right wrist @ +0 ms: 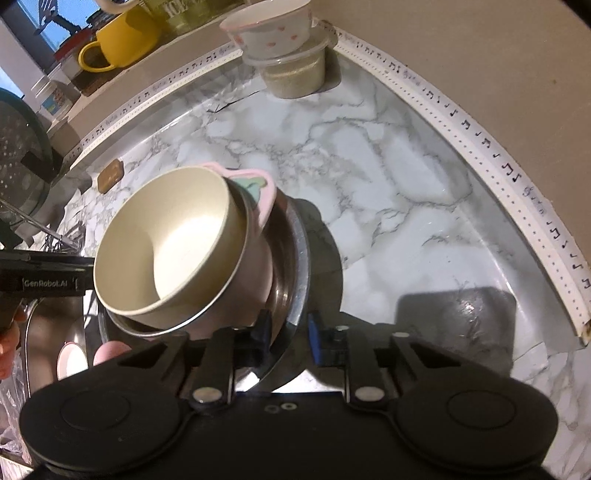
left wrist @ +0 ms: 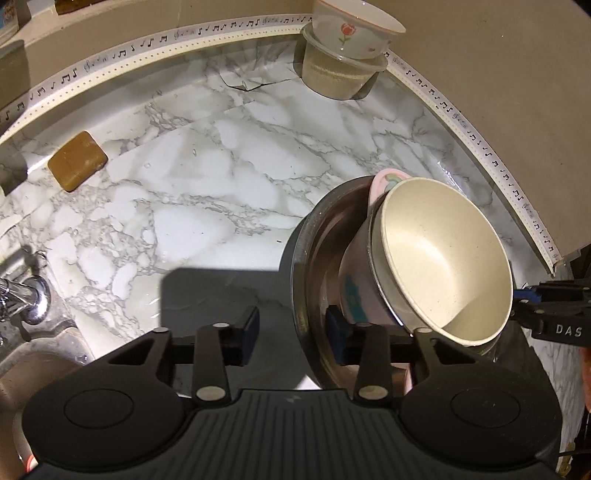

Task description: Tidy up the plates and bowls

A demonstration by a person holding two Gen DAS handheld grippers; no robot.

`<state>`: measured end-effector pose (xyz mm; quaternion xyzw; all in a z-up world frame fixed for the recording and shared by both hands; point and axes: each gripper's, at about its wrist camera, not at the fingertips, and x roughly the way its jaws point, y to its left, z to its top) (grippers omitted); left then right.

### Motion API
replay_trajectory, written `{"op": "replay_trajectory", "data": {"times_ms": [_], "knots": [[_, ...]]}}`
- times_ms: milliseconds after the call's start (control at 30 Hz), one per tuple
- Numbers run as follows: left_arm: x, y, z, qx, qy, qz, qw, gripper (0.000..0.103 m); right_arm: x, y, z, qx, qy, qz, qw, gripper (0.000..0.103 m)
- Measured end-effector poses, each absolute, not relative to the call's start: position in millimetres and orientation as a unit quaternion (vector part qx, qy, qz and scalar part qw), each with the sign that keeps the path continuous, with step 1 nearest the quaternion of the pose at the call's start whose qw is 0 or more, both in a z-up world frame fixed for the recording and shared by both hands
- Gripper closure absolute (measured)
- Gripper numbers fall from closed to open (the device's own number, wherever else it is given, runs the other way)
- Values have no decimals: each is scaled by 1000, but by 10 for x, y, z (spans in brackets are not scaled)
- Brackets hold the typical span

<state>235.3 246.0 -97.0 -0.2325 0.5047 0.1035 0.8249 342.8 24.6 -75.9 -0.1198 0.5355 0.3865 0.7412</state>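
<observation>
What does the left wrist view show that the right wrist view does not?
Only the left wrist view shows the chrome tap. Only the right wrist view shows the yellow mug on the ledge. Both show the cream bowl nested in the steel bowl, the brown soap bar, and the flowered bowl stacked on a plastic tub.

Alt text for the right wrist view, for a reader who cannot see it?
The right tongs pinch the rim of a steel bowl holding a tilted pink pot with a cream bowl nested inside, above a marble-patterned counter. The left tongs reach in from the left.
</observation>
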Motion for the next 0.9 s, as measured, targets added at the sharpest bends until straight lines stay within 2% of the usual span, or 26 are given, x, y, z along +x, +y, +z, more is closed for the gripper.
{"op": "replay_trajectory", "data": {"times_ms": [167, 233, 900], "knots": [[2373, 2428, -953, -227, 501, 96, 830, 85, 3411, 257, -756, -121, 534, 385, 743, 88], [2384, 2425, -931, -226, 497, 93, 833, 87, 3404, 258, -754, -122, 533, 384, 744, 88], [2395, 2339, -824, -202, 489, 107, 842, 89, 3358, 246, -630, -128, 513, 370, 764, 89]]}}
